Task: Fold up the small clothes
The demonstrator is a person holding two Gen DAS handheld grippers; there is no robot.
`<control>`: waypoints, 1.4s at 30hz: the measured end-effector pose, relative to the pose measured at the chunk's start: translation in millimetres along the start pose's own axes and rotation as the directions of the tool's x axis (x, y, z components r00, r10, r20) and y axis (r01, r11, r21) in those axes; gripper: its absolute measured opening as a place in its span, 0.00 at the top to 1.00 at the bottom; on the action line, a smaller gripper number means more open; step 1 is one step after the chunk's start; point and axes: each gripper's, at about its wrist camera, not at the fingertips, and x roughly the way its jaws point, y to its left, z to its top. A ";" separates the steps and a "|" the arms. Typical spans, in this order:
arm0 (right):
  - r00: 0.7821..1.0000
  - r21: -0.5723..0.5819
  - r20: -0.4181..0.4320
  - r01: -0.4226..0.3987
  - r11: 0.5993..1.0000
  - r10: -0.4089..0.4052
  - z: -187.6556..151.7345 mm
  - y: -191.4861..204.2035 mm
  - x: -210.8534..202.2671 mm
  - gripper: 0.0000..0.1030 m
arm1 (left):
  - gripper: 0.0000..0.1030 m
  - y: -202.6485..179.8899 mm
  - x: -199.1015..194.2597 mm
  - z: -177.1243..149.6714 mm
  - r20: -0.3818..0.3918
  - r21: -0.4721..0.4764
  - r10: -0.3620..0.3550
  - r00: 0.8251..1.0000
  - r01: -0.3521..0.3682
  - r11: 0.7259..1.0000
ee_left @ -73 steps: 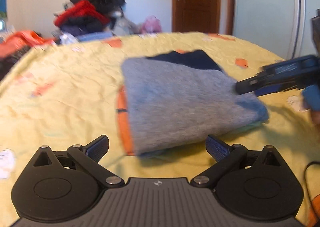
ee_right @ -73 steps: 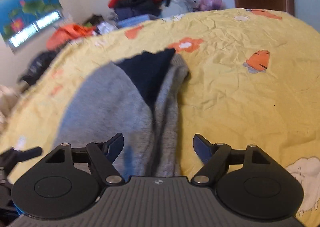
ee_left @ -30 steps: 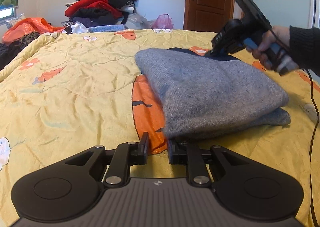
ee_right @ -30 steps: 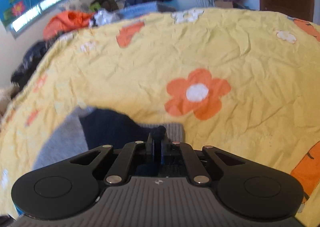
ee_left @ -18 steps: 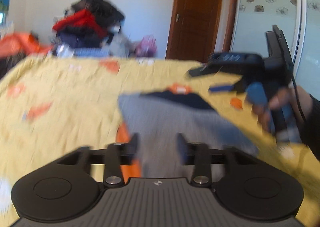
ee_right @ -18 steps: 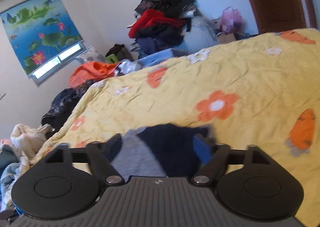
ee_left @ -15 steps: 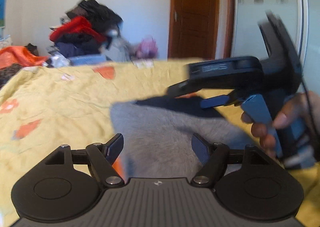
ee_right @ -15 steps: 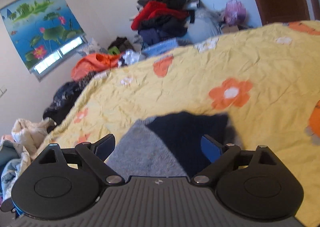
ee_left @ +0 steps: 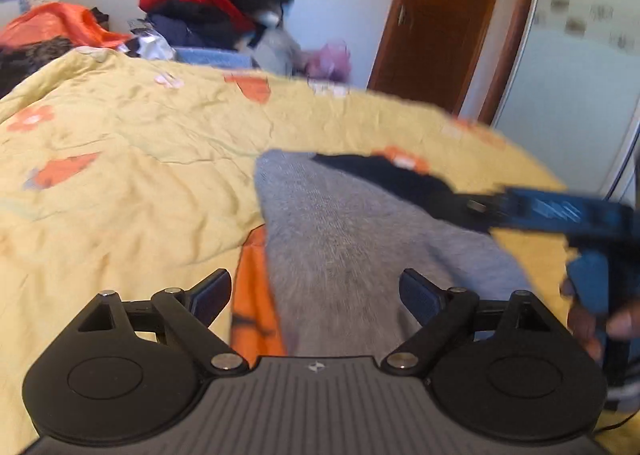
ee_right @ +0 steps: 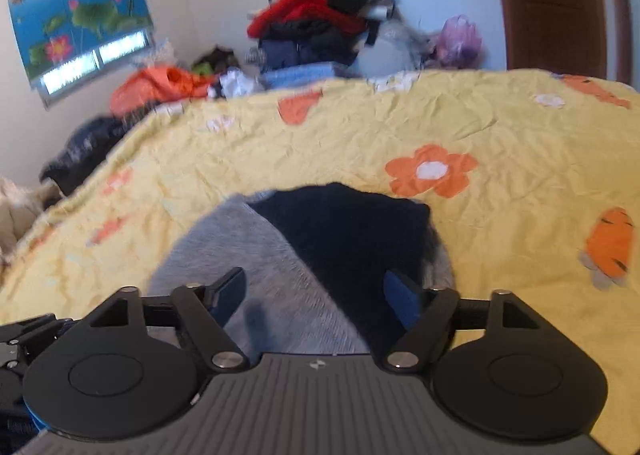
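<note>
While the grey sweater [ee_left: 344, 239] lies folded on the yellow bedspread [ee_left: 120, 175], both grippers have just been opening and now stand wide, with nothing pinched in either one. It looks like a fold is done and the hands have let go. The left gripper [ee_left: 316, 295] hangs over the near end of the sweater, by the orange patch [ee_left: 256, 295] on the cover. The right gripper [ee_right: 314, 293] hangs over the far end, where the dark blue part [ee_right: 348, 231] shows.

Next comes a check of the bundle. If it is neat, it could be put aside and a new piece picked. If not, one more fold needs both grippers to grab the same edge.

To the left of the sweater the bed is bare and wide, so there is lots of room that way. On the right the two grippers are near each other, so care is needed there. A heap of clothes [ee_right: 320, 15] sits well apart, past the far edge of the bed
</note>
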 end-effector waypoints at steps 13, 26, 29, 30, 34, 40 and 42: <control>0.963 -0.019 -0.074 0.258 0.966 -0.258 -100.7 -10.2 -73.4 0.00 | 0.08 -10.5 -32.0 -61.0 -0.013 0.067 0.108 0.994 -0.107 0.992; 0.938 -0.126 -0.077 0.327 0.937 -0.338 -116.0 27.7 -59.7 0.00 | 0.00 -30.1 -16.9 -67.4 -0.095 0.223 0.128 0.987 -0.104 0.969; 0.939 -0.124 -0.072 0.325 0.937 -0.335 -115.2 26.9 -58.9 0.00 | 0.00 -29.2 -15.1 -67.2 -0.093 0.224 0.130 0.987 -0.106 0.969; 0.940 -0.124 -0.071 0.324 0.938 -0.334 -115.2 26.6 -59.0 0.00 | 0.00 -29.2 -14.6 -67.3 -0.091 0.223 0.130 0.987 -0.107 0.969; 0.940 -0.122 -0.069 0.323 0.938 -0.333 -115.6 25.9 -58.8 0.00 | 0.00 -30.3 -12.0 -65.2 -0.088 0.218 0.136 0.987 -0.114 0.969; 0.941 -0.121 -0.069 0.323 0.939 -0.332 -115.8 25.4 -58.5 0.00 | 0.00 -30.2 -12.2 -65.3 -0.086 0.217 0.138 0.987 -0.116 0.969; 0.941 -0.121 -0.069 0.322 0.939 -0.332 -115.8 25.5 -58.5 0.00 | 0.00 -30.3 -12.0 -65.4 -0.087 0.217 0.138 0.987 -0.116 0.969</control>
